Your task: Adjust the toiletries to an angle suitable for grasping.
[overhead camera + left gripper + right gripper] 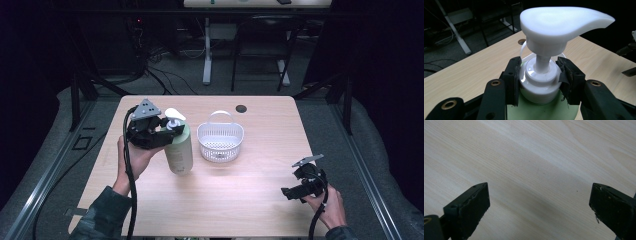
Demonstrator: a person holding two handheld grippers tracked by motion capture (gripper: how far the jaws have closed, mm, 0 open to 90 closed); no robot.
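High view: glossy bottle (180,150) (perforated basket (220,141) beside)

Light wooden table (240,200), dark room, grey floor (190,80), white desk legs (207,55) behind, tangled cables (150,60)

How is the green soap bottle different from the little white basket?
The pump bottle is pale green and solid, while the basket is white with walls full of holes. The pump bottle is tall and narrow with a white pump on top; the basket is low and wide with a looped handle. The left gripper is shut on the pump bottle's collar; nothing holds the basket. Both are on the wooden table.
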